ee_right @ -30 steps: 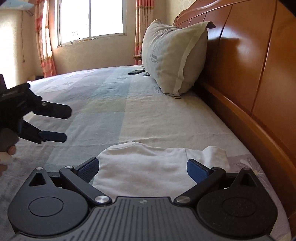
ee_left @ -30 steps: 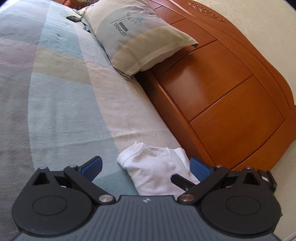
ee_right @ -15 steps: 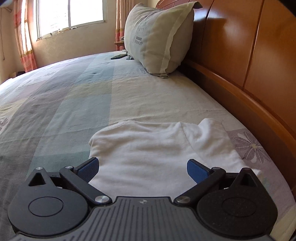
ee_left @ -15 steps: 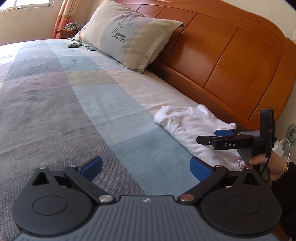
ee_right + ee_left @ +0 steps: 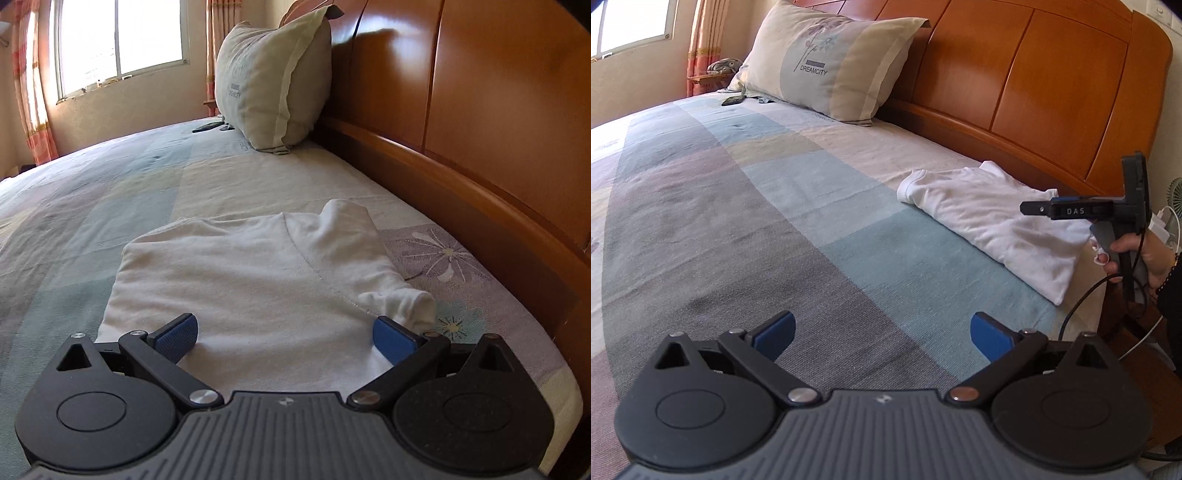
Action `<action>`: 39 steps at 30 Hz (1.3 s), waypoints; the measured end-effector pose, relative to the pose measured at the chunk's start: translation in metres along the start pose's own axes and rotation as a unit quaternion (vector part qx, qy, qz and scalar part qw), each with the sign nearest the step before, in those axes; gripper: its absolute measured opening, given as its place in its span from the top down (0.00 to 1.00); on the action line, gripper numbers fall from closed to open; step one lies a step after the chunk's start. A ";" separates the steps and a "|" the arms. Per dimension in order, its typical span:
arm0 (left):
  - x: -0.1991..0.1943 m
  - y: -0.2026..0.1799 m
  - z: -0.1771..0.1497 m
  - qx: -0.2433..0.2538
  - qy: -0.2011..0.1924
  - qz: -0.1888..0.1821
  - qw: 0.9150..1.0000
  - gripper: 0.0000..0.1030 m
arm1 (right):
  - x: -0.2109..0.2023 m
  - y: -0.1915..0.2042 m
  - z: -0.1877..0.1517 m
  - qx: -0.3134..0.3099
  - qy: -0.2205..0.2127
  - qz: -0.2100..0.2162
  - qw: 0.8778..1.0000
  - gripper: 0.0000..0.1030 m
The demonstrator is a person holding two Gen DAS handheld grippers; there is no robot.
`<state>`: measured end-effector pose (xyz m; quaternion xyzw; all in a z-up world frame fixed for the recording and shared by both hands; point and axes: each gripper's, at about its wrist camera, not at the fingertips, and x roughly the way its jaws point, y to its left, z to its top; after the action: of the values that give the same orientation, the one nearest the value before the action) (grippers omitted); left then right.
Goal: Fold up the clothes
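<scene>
Looking along my right gripper [image 5: 284,334], I have the white shirt [image 5: 236,280] directly ahead and below, its near edge running under the fingers. It lies folded into a long strip near the wooden headboard [image 5: 480,122], with its long axis running away from me toward the pillow [image 5: 269,81], and a loose sleeve [image 5: 399,306] bunched on the right side just by my right pad. This gripper is spread wide and grips nothing; whether the pads touch the cloth I cannot tell.

My left gripper [image 5: 882,334] is also wide open and empty, hanging over bare bedsheet [image 5: 738,229], with the shirt well off to its far right. So the right hand is clearly the nearer one. I judge the next fold turns on catching the near end and carrying it along that long axis.
</scene>
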<state>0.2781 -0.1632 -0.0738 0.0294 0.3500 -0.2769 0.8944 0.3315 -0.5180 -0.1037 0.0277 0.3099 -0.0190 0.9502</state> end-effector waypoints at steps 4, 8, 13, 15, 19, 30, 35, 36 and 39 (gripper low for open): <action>-0.002 -0.002 -0.005 0.020 -0.001 0.014 1.000 0.02 | -0.015 0.002 -0.001 -0.004 -0.041 0.022 0.999 0.00; -0.006 -0.003 -0.009 0.031 0.001 0.021 0.999 0.02 | 0.008 -0.013 -0.007 0.003 -0.002 -0.002 1.000 0.00; -0.009 -0.005 -0.010 0.032 -0.004 0.012 0.999 0.02 | -0.015 0.012 0.013 -0.030 -0.058 -0.005 0.998 0.00; -0.012 -0.008 -0.010 0.037 -0.010 0.021 0.999 0.02 | -0.003 0.013 0.020 -0.031 -0.049 -0.015 0.998 0.00; -0.019 -0.003 -0.013 0.041 -0.015 0.029 0.999 0.02 | 0.032 -0.013 0.011 0.020 0.005 -0.052 0.998 0.00; -0.024 0.010 -0.017 0.029 -0.017 0.033 0.999 0.02 | 0.041 0.008 0.049 0.039 -0.027 0.011 0.999 0.00; -0.025 0.016 -0.021 0.023 -0.010 0.035 0.999 0.02 | 0.080 0.004 0.051 0.026 0.008 -0.010 1.000 0.00; -0.026 0.018 -0.022 0.019 -0.010 0.035 0.999 0.02 | 0.079 -0.002 0.051 0.033 0.004 -0.022 0.999 0.00; -0.027 0.023 -0.023 0.006 -0.015 0.033 0.999 0.02 | 0.058 -0.015 0.053 0.070 -0.030 -0.017 0.997 0.00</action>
<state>0.2598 -0.1254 -0.0767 0.0423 0.3335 -0.2499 0.9080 0.4090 -0.5371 -0.0960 0.0886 0.2792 -0.0576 0.9544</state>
